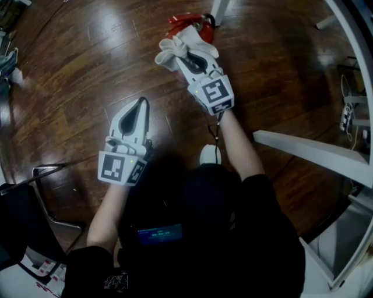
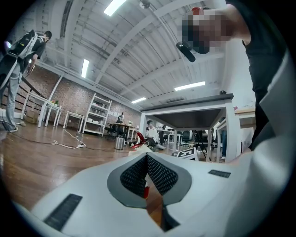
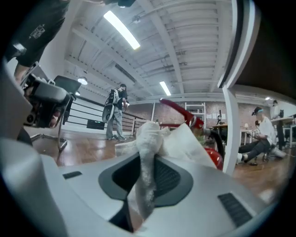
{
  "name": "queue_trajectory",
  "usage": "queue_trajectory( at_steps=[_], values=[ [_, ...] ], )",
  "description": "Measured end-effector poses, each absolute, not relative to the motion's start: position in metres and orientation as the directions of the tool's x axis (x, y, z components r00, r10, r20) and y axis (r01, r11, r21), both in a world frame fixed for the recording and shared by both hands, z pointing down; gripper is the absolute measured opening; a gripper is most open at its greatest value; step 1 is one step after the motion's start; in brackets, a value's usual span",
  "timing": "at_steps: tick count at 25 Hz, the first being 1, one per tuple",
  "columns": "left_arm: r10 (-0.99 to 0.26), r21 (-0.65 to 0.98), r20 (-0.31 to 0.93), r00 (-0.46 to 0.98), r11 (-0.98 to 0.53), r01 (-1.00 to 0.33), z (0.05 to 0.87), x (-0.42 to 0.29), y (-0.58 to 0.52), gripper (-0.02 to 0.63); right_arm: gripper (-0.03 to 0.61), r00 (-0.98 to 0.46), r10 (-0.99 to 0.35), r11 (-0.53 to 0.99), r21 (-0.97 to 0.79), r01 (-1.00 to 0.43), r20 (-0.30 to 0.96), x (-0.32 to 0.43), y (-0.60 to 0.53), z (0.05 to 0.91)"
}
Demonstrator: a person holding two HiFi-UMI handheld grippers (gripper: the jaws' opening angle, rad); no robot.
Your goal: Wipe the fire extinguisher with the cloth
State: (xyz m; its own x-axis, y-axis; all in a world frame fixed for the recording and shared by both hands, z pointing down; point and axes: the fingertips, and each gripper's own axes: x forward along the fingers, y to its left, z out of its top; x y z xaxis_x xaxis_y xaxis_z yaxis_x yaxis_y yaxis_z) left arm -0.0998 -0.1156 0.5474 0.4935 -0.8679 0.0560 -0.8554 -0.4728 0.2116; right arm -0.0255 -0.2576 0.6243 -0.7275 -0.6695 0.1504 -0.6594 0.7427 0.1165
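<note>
Your right claw is clamped on the cloth. A narrow fold of it runs down between the two dark pads, and the rest bulges out past the tips. The cloth is white and nubbly like towelling, bunched into a thick roll, with a flatter flap spread toward the fire extinguisher.

From your head camera, the bundle hangs off the front of the right claw and covers part of the extinguisher's top. No view shows whether cloth and metal actually touch.

The fire extinguisher sits on the wooden floor straight ahead of you, just beside a white leg. In the right gripper view it looks glossy red, with a rounded shoulder, a long red lever angled up to the left, and a black hose curving down beside it. Most of its body is hidden behind the cloth and the claw.

Your left claw is closed, with the ribbed pads meeting at the tips and nothing between them. It hovers over the bare floor, nearer to you than the right one and well apart from the extinguisher. In the head view the left claw points forward with its marker cube toward you.

Farther out, a white beam crosses the floor on your right. A black chair stands at your lower left.
</note>
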Motion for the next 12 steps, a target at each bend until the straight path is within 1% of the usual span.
queue_trajectory(
  at_steps=[4, 12],
  values=[
    [-0.872, 0.21, 0.061, 0.485, -0.464, -0.861, 0.55, -0.101, -0.116, 0.002, 0.095, -0.72, -0.64, 0.764, 0.125, -0.633, 0.269, -0.031, -0.256, 0.677],
    [-0.876, 0.197, 0.074, 0.477, -0.456, -0.868, 0.555, -0.102, -0.116, 0.002, 0.094, -0.674, -0.582, 0.793, 0.135, -0.594, 0.455, -0.028, -0.254, 0.764]
  ],
)
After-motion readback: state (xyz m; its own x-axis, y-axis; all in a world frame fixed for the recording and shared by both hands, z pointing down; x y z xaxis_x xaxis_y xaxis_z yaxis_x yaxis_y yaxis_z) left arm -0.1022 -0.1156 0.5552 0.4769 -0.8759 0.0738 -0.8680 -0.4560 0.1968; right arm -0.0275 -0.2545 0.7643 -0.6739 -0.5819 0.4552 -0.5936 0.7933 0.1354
